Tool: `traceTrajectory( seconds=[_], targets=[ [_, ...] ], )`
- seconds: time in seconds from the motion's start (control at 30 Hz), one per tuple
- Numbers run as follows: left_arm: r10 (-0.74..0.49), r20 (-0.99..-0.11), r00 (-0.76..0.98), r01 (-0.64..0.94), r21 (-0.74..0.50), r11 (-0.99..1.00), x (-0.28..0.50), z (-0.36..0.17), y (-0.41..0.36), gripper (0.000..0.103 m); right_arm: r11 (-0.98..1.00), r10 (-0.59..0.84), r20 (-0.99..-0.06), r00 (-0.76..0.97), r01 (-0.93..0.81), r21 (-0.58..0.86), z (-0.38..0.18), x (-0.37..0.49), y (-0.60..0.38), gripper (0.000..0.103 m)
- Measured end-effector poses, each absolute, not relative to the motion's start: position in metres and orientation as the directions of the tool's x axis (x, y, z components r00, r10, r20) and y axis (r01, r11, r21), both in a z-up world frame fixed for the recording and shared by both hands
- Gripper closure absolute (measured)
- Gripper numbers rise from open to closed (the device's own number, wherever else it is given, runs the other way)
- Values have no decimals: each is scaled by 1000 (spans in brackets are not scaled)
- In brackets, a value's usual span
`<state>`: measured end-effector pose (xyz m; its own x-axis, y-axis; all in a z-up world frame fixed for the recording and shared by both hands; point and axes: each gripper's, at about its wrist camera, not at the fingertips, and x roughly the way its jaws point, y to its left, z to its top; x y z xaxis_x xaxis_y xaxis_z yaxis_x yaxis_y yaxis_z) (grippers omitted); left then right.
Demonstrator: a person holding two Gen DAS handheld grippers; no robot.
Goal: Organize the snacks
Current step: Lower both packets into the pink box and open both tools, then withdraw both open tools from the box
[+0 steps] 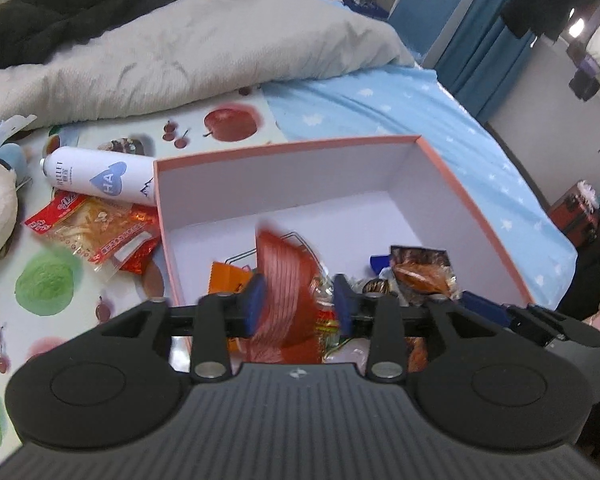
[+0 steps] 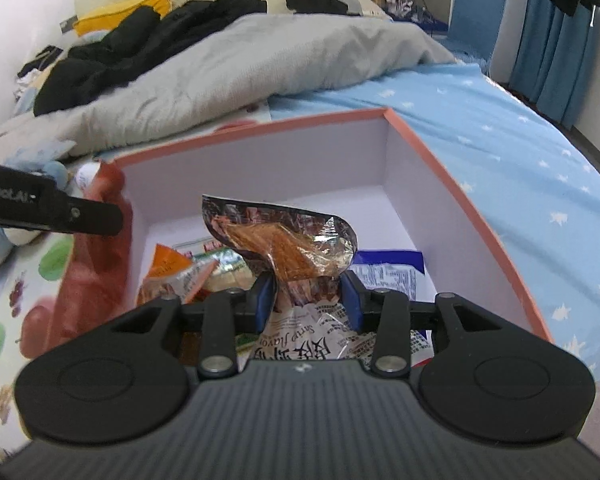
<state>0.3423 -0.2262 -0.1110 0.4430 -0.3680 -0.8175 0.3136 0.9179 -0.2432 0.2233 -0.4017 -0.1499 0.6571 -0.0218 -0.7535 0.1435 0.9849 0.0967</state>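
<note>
Pink-rimmed box (image 1: 472,200) sits open on the bed, white inside, several snack packets piled at its near end. Left gripper (image 1: 298,300) hangs over the box's near left corner; a blurred red packet (image 1: 284,276) stands between its blue pads, jaws parted, grip unclear. Right gripper (image 2: 308,302) is over the near middle, a clear packet of orange snack (image 2: 284,240) upright between its spread pads. A red-and-clear snack bag (image 1: 96,232) and a white can (image 1: 96,178) lie left of the box.

Snack packets (image 1: 420,276) in box (image 1: 284,172)
</note>
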Motion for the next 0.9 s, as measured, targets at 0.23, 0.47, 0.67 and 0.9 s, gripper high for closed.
traceTrajectory(
  seconds=[0.23,0.47,0.67,0.9],
  targets=[
    [-386,-783,488,313,-256,915,338,-90,-208,36,972,-13,-731,682,181,152,-140,215,-410,29],
    [-419,-725,547,308,-291,906,321,-58,-179,36,972,3,-655,755,153,180,-105,196,-400,29],
    [-414,-690,593,321,-268,908,300,-37,-158,36,968,52,-584,810,102,228,-76,182,-381,29],
    [-396,-650,649,326,-233,916,276,-22,-137,36,974,78,-530,845,49,223,-53,170,-358,29]
  ],
)
